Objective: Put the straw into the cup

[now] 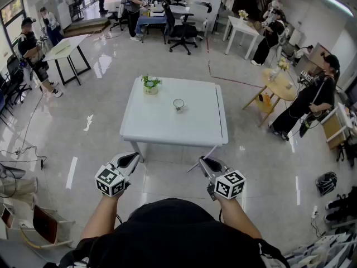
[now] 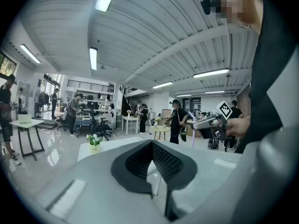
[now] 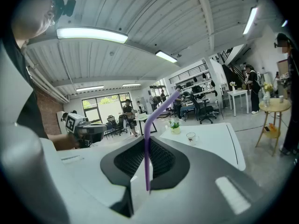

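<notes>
A glass cup [image 1: 178, 104] stands near the middle of the white table [image 1: 206, 128]; it shows small in the right gripper view as the cup [image 3: 190, 136]. My right gripper [image 1: 204, 163] is shut on a purple bent straw [image 3: 147, 139], whose thin tip [image 1: 207, 153] sticks out toward the table's near right corner. My left gripper [image 1: 129, 160] is shut with nothing in it. Both grippers hang in front of the table's near edge, well short of the cup.
A small potted plant [image 1: 150, 85] stands at the table's far left corner. Around the table is glossy floor, with people, office chairs [image 1: 182, 31], other tables and a round wooden table [image 1: 279, 85] farther off. Cables lie on the floor at the left.
</notes>
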